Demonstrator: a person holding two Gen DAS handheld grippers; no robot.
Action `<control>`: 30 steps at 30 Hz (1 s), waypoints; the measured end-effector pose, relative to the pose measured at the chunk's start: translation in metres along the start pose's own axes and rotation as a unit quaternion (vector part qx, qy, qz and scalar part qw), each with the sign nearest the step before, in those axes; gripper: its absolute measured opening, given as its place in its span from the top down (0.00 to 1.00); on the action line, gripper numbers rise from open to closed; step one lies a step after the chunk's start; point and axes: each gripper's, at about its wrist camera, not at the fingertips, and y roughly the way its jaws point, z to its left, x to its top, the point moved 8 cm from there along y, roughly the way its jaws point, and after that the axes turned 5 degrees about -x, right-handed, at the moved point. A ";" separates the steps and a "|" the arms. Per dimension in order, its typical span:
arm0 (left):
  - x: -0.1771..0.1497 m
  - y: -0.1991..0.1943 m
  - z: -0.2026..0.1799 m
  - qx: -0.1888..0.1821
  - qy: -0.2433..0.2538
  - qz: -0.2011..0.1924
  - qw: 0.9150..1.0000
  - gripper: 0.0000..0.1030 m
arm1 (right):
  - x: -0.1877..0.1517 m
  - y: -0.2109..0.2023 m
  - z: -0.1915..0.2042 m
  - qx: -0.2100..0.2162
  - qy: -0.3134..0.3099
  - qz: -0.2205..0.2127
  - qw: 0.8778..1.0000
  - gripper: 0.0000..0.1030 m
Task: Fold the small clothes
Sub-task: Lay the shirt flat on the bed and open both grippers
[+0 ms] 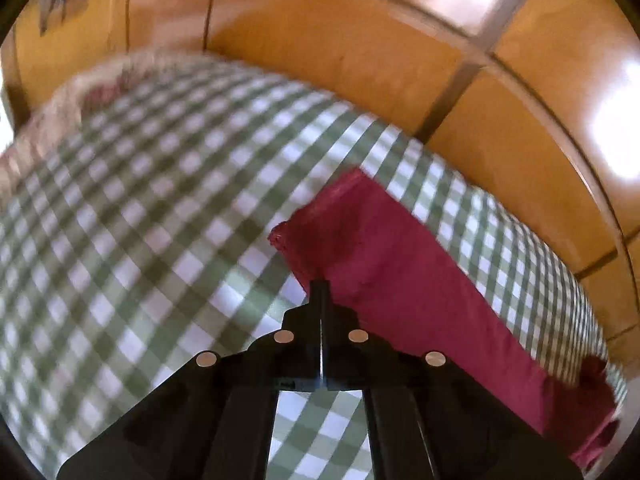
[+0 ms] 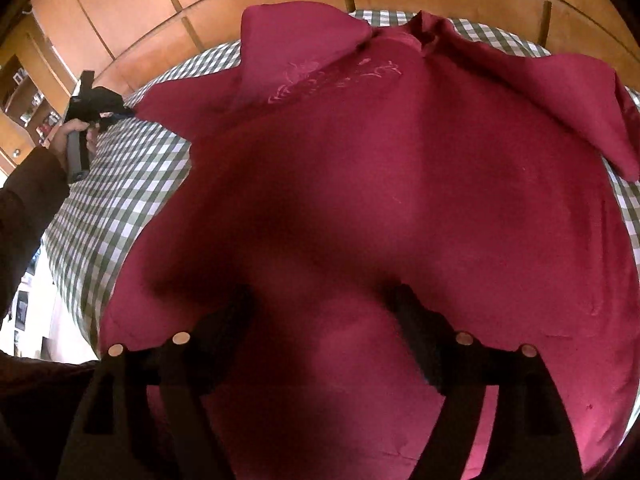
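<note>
A dark red shirt point(image 2: 380, 184) with pale embroidery on the chest lies spread on a green-and-white checked cloth point(image 2: 120, 200), collar at the far end. My right gripper point(image 2: 324, 300) is open, its fingers pressed down into the shirt's near part. My left gripper point(image 1: 320, 288) is shut on the edge of a red sleeve point(image 1: 384, 248) that stretches away to the right. In the right wrist view the left gripper point(image 2: 120, 110) is at the far left, pinching the sleeve's tip.
The checked cloth point(image 1: 140, 220) covers a raised surface. Orange-brown wooden panels point(image 1: 360, 48) stand beyond it. Shelves with small items point(image 2: 28, 96) show at the far left of the right wrist view.
</note>
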 end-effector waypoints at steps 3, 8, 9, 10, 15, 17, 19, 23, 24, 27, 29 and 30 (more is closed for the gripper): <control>0.005 -0.026 0.030 0.026 -0.025 -0.026 0.999 1.00 | 0.004 0.005 0.005 -0.002 -0.006 -0.006 1.000 0.21; -0.001 -0.071 0.101 0.071 -0.082 -0.048 0.993 1.00 | 0.015 0.013 0.013 0.003 -0.007 -0.016 1.000 0.21; -0.001 -0.078 0.112 0.097 -0.082 -0.056 0.990 1.00 | 0.017 0.015 0.015 0.002 -0.006 -0.018 1.000 0.21; -0.002 -0.085 0.123 0.111 -0.087 -0.062 0.988 1.00 | 0.020 0.018 0.016 0.000 -0.005 -0.020 1.000 0.21; -0.020 -0.110 0.144 0.081 -0.125 -0.045 0.988 1.00 | 0.034 0.032 0.026 -0.022 -0.017 -0.032 0.999 0.20; -0.032 -0.118 0.118 0.053 -0.087 -0.039 0.994 0.99 | 0.035 0.031 0.028 -0.017 -0.012 -0.035 0.999 0.20; -0.050 -0.125 0.083 0.010 -0.051 -0.025 0.998 0.80 | 0.035 0.026 0.025 -0.004 -0.004 -0.037 0.999 0.20; -0.107 -0.145 0.011 -0.088 0.010 -0.004 0.996 0.40 | 0.030 -0.002 -0.004 -0.002 0.041 -0.052 0.998 0.23; -0.131 -0.149 -0.010 -0.118 0.028 0.016 0.992 0.40 | 0.028 -0.011 -0.020 -0.012 0.056 -0.059 0.997 0.23; -0.196 -0.156 -0.057 -0.195 0.063 0.073 0.976 0.40 | 0.016 -0.034 -0.066 -0.049 0.095 -0.073 0.992 0.23; -0.246 -0.164 -0.085 -0.240 0.093 0.114 0.960 0.40 | 0.001 -0.051 -0.109 -0.099 0.121 -0.081 0.984 0.23; -0.265 -0.167 -0.095 -0.260 0.101 0.131 0.951 0.41 | -0.007 -0.059 -0.128 -0.121 0.134 -0.083 0.980 0.23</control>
